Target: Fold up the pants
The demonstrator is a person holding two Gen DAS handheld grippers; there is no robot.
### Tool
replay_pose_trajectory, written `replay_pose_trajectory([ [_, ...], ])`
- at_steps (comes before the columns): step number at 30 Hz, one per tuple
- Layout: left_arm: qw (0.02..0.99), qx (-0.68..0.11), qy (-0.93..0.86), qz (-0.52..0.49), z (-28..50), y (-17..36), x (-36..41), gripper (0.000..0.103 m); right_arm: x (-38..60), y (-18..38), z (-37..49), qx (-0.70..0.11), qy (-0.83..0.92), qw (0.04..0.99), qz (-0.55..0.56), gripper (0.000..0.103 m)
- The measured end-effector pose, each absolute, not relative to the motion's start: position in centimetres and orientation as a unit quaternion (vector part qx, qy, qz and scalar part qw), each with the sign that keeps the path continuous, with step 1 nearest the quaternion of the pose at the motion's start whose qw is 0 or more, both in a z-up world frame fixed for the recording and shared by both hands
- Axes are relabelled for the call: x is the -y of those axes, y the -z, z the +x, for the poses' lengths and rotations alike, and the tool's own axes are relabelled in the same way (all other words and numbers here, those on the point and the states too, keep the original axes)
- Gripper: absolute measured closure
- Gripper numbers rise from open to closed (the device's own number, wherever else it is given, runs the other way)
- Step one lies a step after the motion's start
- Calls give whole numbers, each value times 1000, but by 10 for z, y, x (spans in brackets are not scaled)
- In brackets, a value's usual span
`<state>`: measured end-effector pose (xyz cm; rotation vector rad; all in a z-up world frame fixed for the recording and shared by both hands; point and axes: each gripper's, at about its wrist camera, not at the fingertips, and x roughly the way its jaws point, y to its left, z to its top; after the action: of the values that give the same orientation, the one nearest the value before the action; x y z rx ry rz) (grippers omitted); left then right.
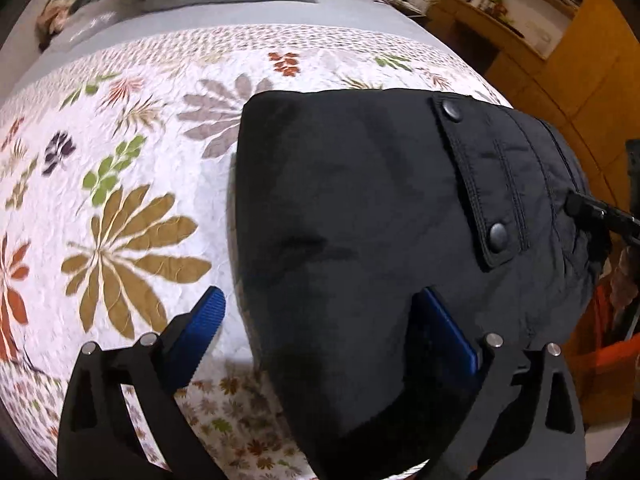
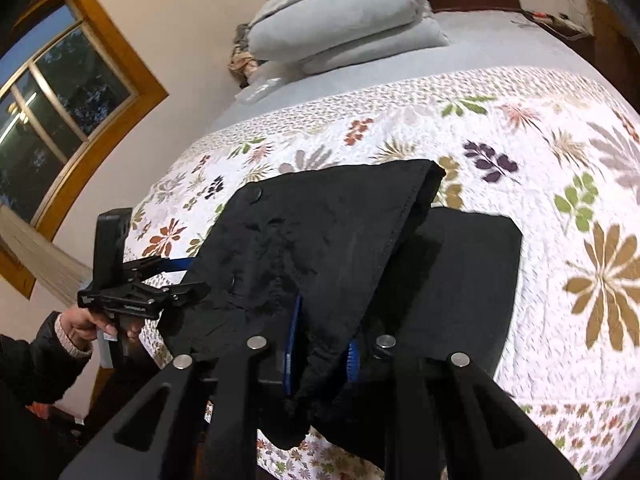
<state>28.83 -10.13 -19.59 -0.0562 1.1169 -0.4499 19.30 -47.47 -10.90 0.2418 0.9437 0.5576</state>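
Observation:
Black pants point(image 1: 360, 220) lie folded on the floral quilt point(image 1: 120, 160), with a pocket flap point(image 1: 476, 184) bearing two snaps toward the right. My left gripper point(image 1: 326, 320) stands open and wide. One blue pad point(image 1: 210, 316) is over the quilt and the other rests on the fabric, with the pants' left edge between them. In the right wrist view my right gripper point(image 2: 322, 350) is shut on a bunched fold of the pants point(image 2: 320, 220) and holds that layer up over a flat lower layer point(image 2: 460, 272). A hand point(image 2: 80, 324) holds the left gripper point(image 2: 192, 278) at the pants' left edge.
Grey pillows point(image 2: 344, 28) are stacked at the head of the bed. A wooden-framed window point(image 2: 60, 92) is in the wall to the left. Wooden furniture point(image 1: 560, 60) and an orange box point(image 1: 608, 360) stand beside the bed's right edge.

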Motion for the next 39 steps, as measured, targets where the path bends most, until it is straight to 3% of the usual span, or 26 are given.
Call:
replay_pose_trajectory([
  [7, 789, -555, 242, -100, 299, 206, 104, 6, 472, 95, 194, -437, -273, 852, 98, 83],
  [25, 821, -532, 208, 11, 293, 202, 164, 4, 508, 121, 181, -464, -198, 859, 87, 86],
  [34, 831, -523, 186, 19, 289, 201, 169, 3, 513, 143, 186, -479, -183, 853, 98, 86],
  [39, 832, -523, 183, 22, 288, 199, 169, 3, 515, 153, 188, -489, -171, 848, 110, 77],
])
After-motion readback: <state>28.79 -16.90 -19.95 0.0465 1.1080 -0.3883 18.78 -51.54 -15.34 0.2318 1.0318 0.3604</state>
